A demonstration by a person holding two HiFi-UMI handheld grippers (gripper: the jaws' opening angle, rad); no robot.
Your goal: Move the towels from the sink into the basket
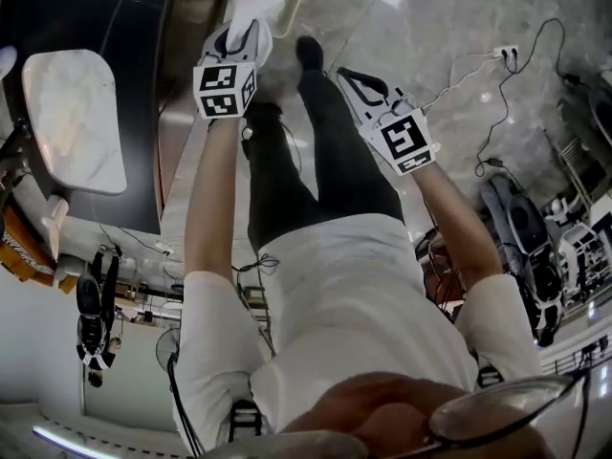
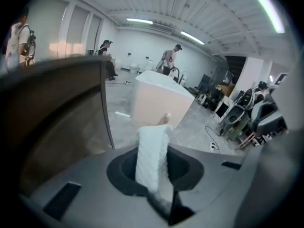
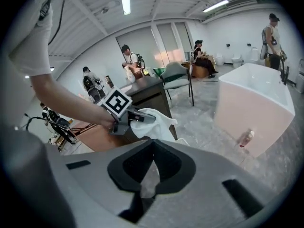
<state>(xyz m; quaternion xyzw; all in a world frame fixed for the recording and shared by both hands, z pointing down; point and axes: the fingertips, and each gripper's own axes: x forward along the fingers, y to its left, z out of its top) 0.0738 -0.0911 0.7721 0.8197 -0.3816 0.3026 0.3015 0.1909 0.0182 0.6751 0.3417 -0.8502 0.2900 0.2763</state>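
Left gripper view shows the left gripper (image 2: 154, 145), fingers pinched narrow on a white towel (image 2: 151, 167), held up, likely for carrying to the basket. The right gripper (image 3: 152, 144) has its fingers together, empty.

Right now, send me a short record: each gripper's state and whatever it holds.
left gripper: shut on a white textured cloth towel
right gripper: shut, nothing between its jaws
towel: bunched, held in the air, clear of the grey stone floor
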